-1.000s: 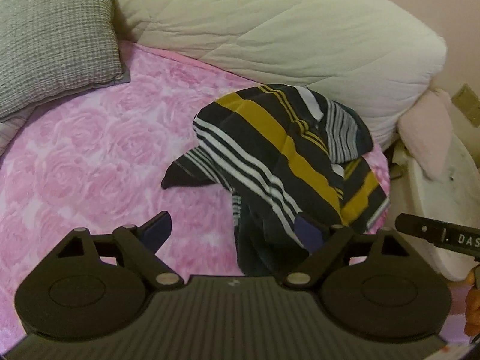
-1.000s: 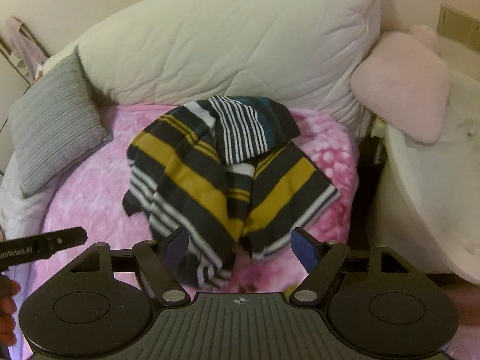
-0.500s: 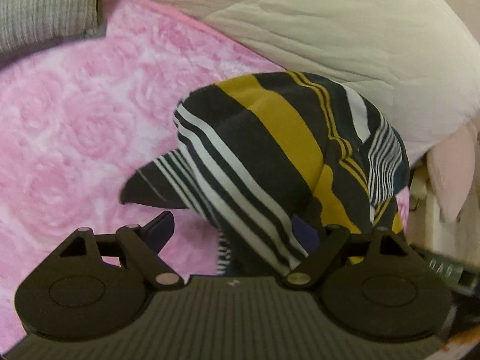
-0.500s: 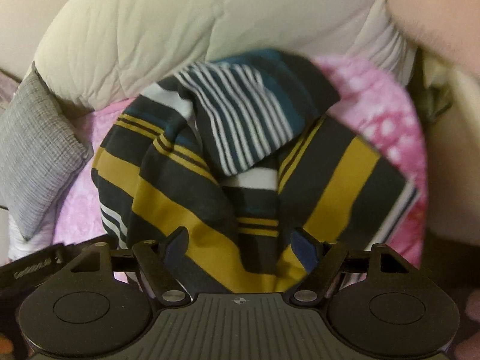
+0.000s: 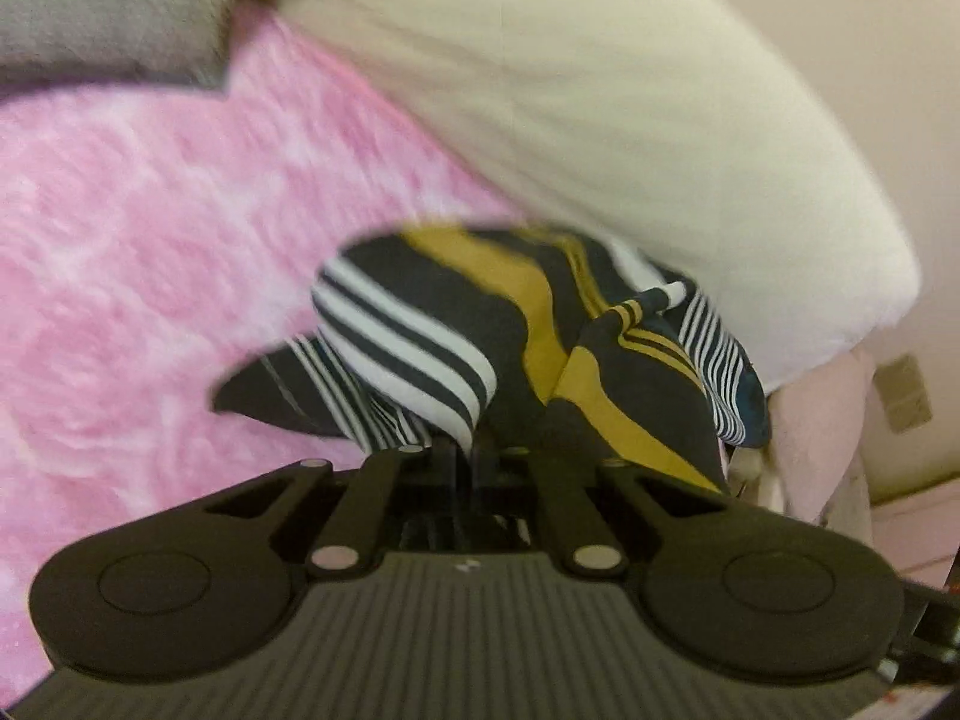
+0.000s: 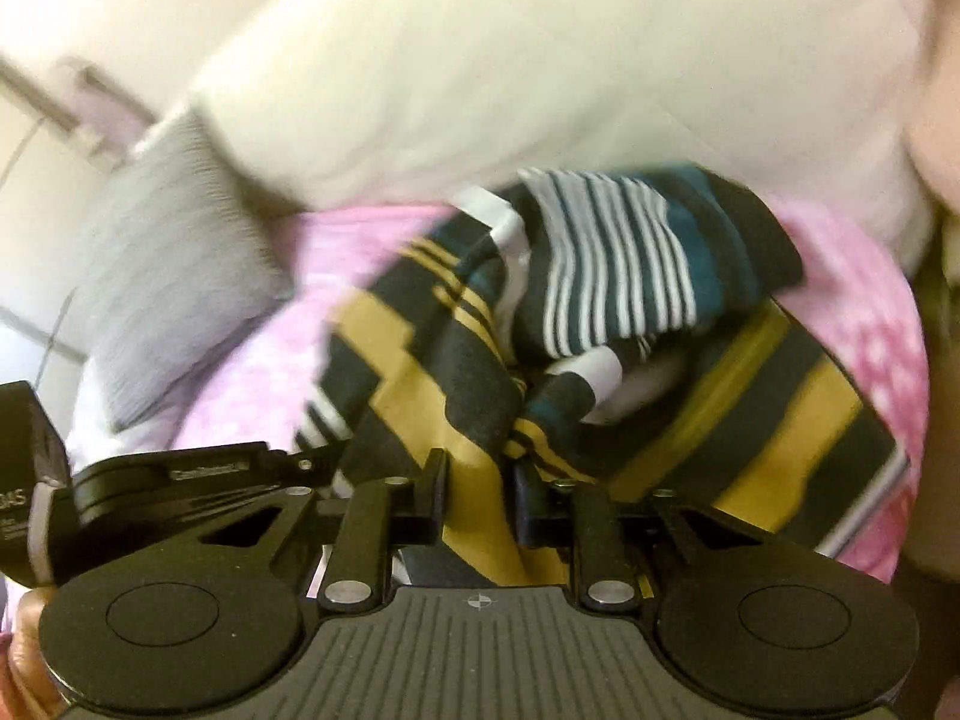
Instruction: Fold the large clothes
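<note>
On the pink bed (image 5: 150, 228), below the duvet (image 5: 600, 120), both grippers pinch the crumpled shirt (image 5: 420, 324): left (image 5: 468, 462) fully clamped, right (image 6: 477, 480) closing on a bunched fold, which risks lifting several layers.

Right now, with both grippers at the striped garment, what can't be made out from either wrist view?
- Left wrist: left gripper pad contact, hidden under the striped garment.
- Right wrist: right gripper jaws closing, fabric between; grip firmness unclear.
- Both views: garment type and edges, lost in bunching and motion blur.
- Right wrist: grey cushion, blurred.
</note>
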`<state>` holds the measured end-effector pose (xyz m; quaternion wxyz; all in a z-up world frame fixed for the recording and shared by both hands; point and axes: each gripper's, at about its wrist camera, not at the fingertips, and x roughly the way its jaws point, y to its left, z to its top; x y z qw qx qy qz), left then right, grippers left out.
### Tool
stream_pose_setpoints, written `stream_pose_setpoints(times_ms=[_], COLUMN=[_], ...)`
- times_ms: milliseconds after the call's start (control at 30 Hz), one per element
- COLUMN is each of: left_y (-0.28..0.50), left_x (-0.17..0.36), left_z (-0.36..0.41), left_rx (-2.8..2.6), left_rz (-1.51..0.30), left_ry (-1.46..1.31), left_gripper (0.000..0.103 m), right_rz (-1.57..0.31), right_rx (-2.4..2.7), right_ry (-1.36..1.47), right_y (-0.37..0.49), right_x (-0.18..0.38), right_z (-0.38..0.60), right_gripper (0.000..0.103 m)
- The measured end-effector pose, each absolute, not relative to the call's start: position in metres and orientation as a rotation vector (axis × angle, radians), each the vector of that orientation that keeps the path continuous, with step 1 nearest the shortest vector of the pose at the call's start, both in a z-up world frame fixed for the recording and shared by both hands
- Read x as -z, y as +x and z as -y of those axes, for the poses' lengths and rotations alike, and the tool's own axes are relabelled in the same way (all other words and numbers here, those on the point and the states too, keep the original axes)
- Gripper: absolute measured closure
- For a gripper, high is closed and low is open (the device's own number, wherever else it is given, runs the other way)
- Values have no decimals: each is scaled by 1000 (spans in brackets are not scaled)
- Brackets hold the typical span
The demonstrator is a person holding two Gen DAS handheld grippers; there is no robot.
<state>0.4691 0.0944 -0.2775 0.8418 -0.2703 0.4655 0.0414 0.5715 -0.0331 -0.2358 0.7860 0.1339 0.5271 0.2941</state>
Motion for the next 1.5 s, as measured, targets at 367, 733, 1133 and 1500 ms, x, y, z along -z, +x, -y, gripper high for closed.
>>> stream_pose_setpoints(times_ms=[367,733,1133,1500], left_y=[238,-37,-210,-239], left_x=[101,-28,87,107], left_z=[-160,-153,-118,-97], left_rx=[-403,-841,-1098,-1127], left_rz=[-568,-395,-903,-888], left_ry=[-606,-454,-774,-834], left_gripper=[102,92,71,62], right_rz=[-915,-768,-1094,-1075], right_rx=[-1159,-1729,-1594,-1544], right_ry=[229,250,-485,-694], right_y=[441,211,34,12], right_x=[90,-20,82,94], right_z=[-35,-97,-66,-63], right_gripper=[87,68,35,35])
